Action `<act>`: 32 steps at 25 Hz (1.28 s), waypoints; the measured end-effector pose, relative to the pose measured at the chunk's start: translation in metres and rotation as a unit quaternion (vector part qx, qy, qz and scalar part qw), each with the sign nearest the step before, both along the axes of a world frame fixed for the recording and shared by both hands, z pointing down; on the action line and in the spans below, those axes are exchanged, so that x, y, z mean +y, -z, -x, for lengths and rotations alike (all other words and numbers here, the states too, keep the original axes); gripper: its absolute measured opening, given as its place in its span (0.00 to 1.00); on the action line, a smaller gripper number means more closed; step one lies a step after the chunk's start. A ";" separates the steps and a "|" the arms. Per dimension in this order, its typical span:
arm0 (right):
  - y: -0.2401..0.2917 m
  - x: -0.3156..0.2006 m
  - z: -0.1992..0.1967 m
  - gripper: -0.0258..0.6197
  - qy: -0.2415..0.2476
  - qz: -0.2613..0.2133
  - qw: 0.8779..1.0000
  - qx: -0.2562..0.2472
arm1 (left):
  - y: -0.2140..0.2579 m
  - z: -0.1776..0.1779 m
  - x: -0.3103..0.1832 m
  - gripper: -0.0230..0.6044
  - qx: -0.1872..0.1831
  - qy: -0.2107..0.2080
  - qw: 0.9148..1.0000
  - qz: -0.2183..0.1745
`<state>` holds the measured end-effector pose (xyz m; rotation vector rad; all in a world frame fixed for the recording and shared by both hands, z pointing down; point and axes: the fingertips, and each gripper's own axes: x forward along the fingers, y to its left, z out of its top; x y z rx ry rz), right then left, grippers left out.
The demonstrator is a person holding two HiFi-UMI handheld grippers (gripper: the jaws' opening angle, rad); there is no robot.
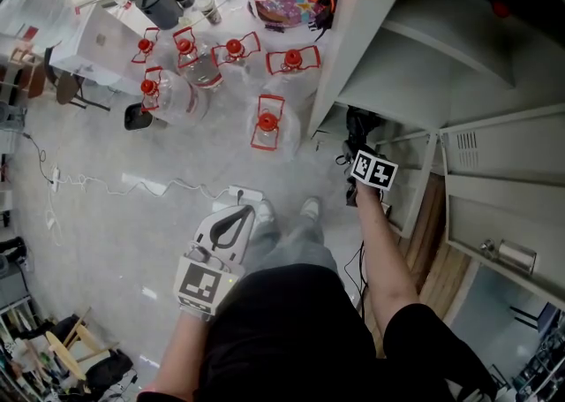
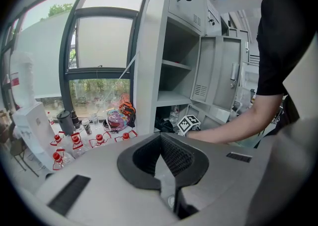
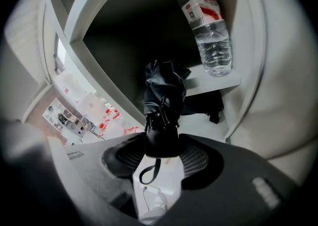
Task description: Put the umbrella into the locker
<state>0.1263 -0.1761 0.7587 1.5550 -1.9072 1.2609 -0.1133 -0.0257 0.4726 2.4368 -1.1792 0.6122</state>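
Nearest the body, at the lower middle of the head view, the left tongs (image 2: 159,138) hang idle over the floor (image 1: 115,215). Their pads are drawn together at the tips with nothing between them. Further out, the right tongs (image 3: 163,153) sit at the bottom centre of their own view, clamped on the handle end of the folded black umbrella (image 3: 164,96). Both pads press its sides, and the wrist strap (image 3: 149,170) dangles in a loop below them. The umbrella's bundled canopy points up the frame into the open locker (image 1: 415,64), reaching the shelf (image 3: 221,78). I cannot tell whether it already rests on anything. Just behind it on the locker's floor lies a dark, bag-like thing (image 3: 206,106). A water bottle (image 3: 211,36) stands near the shelf's front edge at the upper right. Since the umbrella is held only by its handle, the heavier canopy could probably swing or sag in the pads. Pushed deeper at this angle, its tip might nudge the bottle off the shelf. The dark thing may stop the umbrella from lying flat, so it could slide back out once let go. The strap loop could also catch on a pad as the tongs pull away and drag the umbrella with them.
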 end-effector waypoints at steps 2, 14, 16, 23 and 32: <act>0.002 -0.004 -0.002 0.36 -0.001 -0.007 1.000 0.007 | 0.001 -0.001 0.000 0.05 0.003 0.004 1.000 0.004; 0.011 -0.060 -0.007 0.36 0.006 -0.021 0.999 0.025 | -0.004 0.000 0.003 0.05 -0.014 -0.019 1.000 -0.019; 0.012 -0.060 -0.007 0.36 0.003 -0.026 0.999 0.019 | -0.005 0.001 0.003 0.05 -0.014 -0.020 1.000 -0.019; 0.015 -0.050 -0.007 0.37 -0.009 -0.042 0.999 0.002 | -0.004 0.000 0.000 0.05 -0.003 -0.005 1.000 -0.004; 0.007 -0.015 -0.008 0.35 -0.022 -0.033 0.999 0.006 | -0.006 -0.004 -0.003 0.05 0.000 -0.016 1.000 -0.006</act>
